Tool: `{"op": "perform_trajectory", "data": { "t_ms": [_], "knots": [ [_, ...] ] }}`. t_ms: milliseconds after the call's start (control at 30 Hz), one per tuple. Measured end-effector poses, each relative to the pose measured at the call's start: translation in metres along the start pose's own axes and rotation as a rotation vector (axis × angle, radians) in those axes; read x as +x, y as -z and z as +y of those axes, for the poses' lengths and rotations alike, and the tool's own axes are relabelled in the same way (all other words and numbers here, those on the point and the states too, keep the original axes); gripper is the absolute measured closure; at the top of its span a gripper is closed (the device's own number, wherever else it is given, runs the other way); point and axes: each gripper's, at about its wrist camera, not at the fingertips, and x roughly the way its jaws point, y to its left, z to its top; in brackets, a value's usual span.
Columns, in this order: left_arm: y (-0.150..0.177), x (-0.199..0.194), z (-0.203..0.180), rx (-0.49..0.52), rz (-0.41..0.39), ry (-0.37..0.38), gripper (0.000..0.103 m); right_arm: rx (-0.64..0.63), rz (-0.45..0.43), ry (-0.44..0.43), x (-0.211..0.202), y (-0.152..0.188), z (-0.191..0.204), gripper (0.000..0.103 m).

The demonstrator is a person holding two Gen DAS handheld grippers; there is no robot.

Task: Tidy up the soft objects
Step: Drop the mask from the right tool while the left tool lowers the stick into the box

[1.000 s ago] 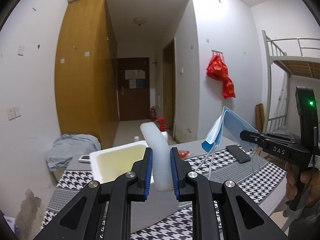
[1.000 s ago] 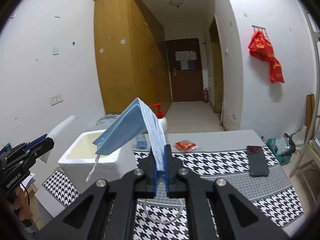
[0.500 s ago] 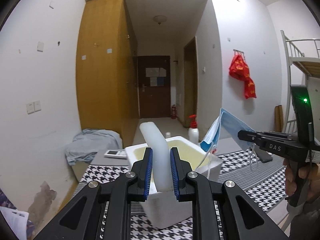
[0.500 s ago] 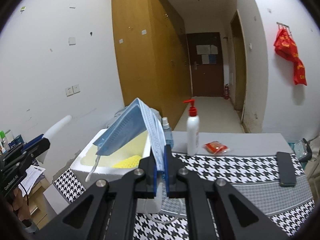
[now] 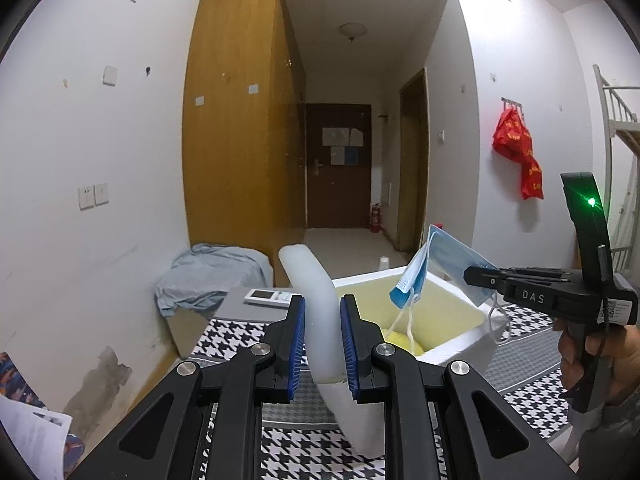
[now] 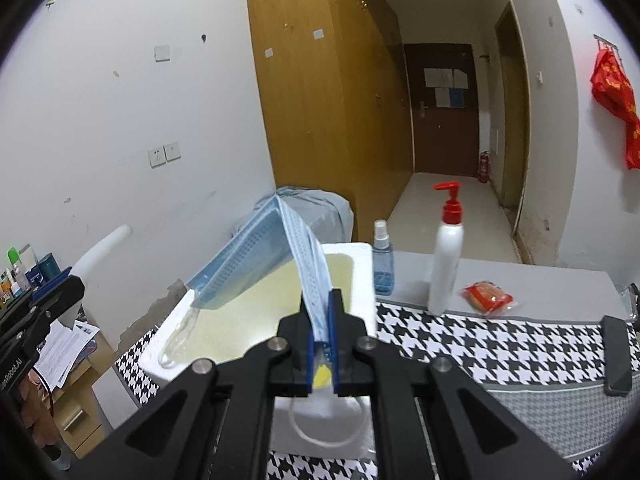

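Blue face mask (image 6: 256, 264) hangs over the white foam box (image 6: 362, 280), pinched by the right gripper (image 6: 320, 344). The left gripper (image 5: 322, 344) clamps a white foam tube (image 5: 314, 300) beside the box. Delivery step, I'd say; next, lower and let go inside.

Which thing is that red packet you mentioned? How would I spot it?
Find the table with the black-and-white houndstooth cloth. On the plain grey strip behind it stands a white pump bottle with a red top. The red packet lies flat just right of it, the only small, crinkly, shiny wrapper there.
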Motion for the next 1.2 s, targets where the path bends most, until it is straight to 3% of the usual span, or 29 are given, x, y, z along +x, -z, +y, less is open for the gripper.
{"op": "perform_trajectory", "data": {
  "t_ms": [200,267,300,333,367,800,1200],
  "knots": [
    [0.001,0.010,0.004,-0.011,0.016,-0.004,0.084,-0.024,0.065,0.013,0.025,-0.005,0.010,0.094],
    [0.001,0.012,0.005,-0.014,0.019,-0.002,0.084,-0.037,0.081,0.017,0.030,-0.004,0.015,0.072],
    [0.000,0.013,0.005,-0.015,0.020,-0.001,0.084,-0.034,0.076,0.022,0.030,-0.004,0.016,0.041],
    [0.000,0.014,0.005,-0.015,0.022,-0.001,0.084,-0.030,0.071,0.025,0.030,-0.004,0.016,0.017],
    [0.000,0.015,0.005,-0.015,0.023,-0.001,0.084,-0.024,0.057,0.027,0.028,-0.004,0.015,0.011],
    [-0.007,0.025,-0.010,0.006,0.022,0.054,0.084,-0.016,-0.031,0.038,-0.010,-0.005,0.006,0.007],
    [-0.010,0.051,-0.041,0.039,0.050,0.142,0.084,0.024,-0.077,0.126,-0.046,0.009,-0.022,0.004]
  ]
}}
